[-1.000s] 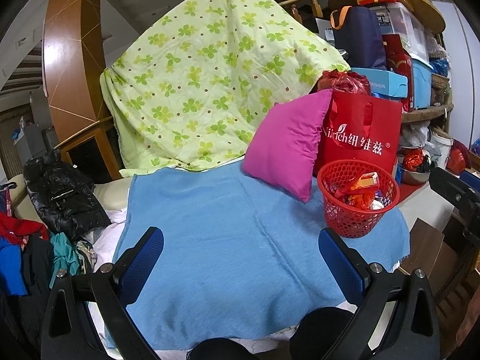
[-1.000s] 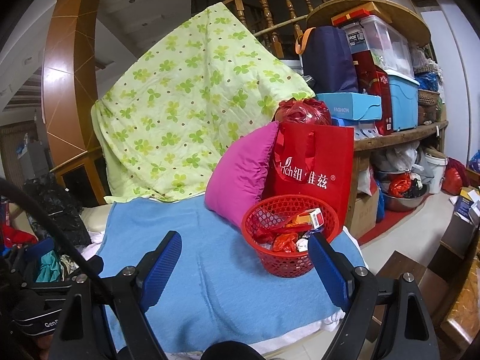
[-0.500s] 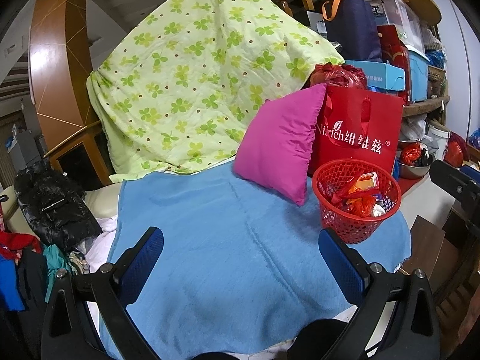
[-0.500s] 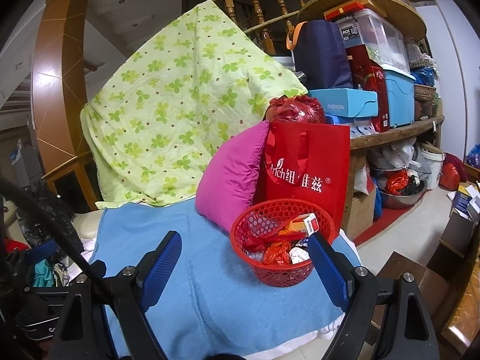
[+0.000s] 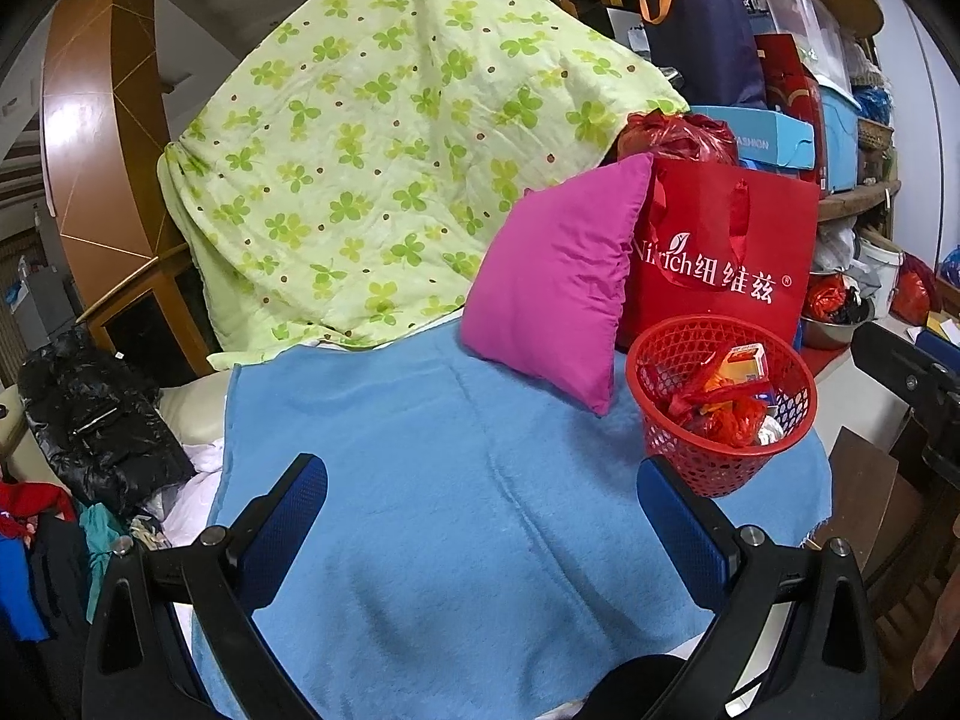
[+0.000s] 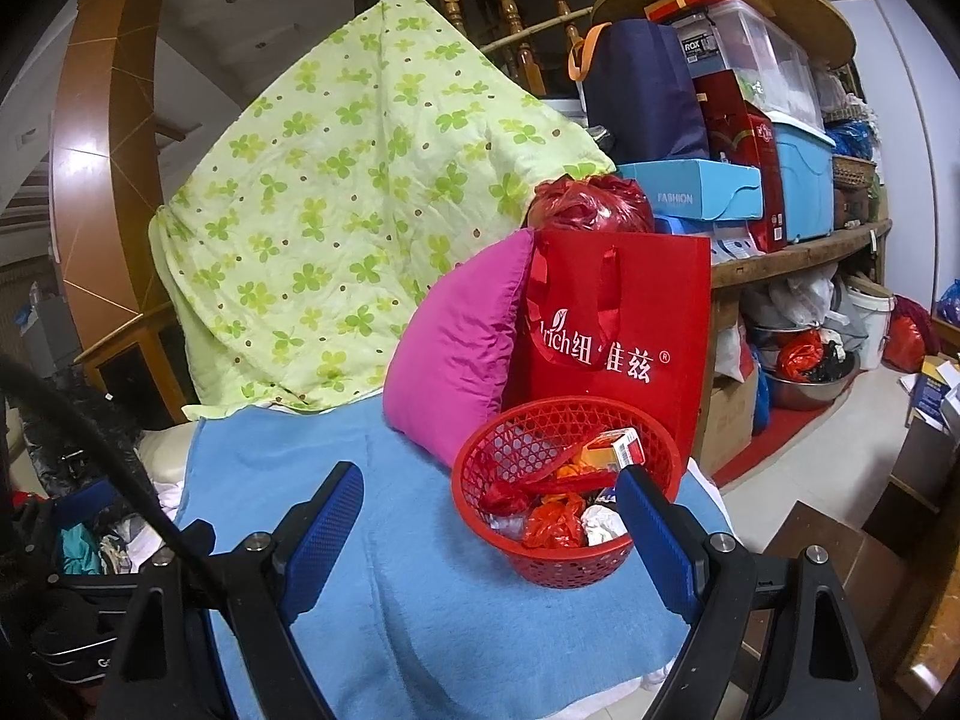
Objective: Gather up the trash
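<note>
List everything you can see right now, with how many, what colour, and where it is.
basket: one, red mesh, on the blue blanket, holding wrappers and a small carton
blue blanket: one, spread in the foreground
pillow: one, magenta, propped left of the red bag
red bag: one, white lettering, behind the basket
quilt: one, green clover print, draped at the back
shelves: wooden, at right, stacked with boxes
left gripper: blue pads, open, empty
right gripper: blue pads, open, empty

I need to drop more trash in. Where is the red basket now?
The red basket stands on the blue blanket at its right edge in both wrist views, just in front of the pink pillow and the red shopping bag.
</note>
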`<state>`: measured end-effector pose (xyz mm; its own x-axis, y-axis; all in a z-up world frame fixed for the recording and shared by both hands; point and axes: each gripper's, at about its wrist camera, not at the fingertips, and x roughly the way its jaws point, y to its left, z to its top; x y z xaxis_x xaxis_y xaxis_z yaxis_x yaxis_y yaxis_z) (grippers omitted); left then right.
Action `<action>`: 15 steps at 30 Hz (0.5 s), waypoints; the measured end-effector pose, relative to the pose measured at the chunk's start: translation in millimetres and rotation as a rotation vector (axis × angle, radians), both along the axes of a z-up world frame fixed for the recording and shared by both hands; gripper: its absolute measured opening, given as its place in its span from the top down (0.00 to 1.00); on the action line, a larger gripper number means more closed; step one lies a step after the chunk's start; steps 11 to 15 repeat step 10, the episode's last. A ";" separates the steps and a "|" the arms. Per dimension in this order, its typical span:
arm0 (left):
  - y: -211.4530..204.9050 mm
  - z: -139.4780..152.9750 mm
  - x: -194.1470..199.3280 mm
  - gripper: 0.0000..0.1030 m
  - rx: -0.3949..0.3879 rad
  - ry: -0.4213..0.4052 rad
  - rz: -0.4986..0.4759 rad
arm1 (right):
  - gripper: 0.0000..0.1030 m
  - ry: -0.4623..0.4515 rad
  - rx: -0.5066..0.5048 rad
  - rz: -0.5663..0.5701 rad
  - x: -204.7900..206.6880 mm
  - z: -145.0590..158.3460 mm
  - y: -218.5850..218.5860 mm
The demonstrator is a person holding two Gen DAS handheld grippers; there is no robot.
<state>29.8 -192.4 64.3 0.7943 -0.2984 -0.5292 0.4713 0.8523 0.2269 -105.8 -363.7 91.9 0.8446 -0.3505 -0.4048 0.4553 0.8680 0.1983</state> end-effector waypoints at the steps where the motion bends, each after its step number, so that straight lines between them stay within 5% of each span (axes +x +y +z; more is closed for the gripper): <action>1: -0.9 -0.4 1.4 0.00 0.000 0.002 -0.003 | 0.14 0.002 0.000 -0.001 1.1 -0.6 -0.4; 15: 21.8 -9.8 33.1 0.00 -0.104 0.064 -0.017 | 0.14 0.033 -0.023 0.025 24.7 -6.5 11.5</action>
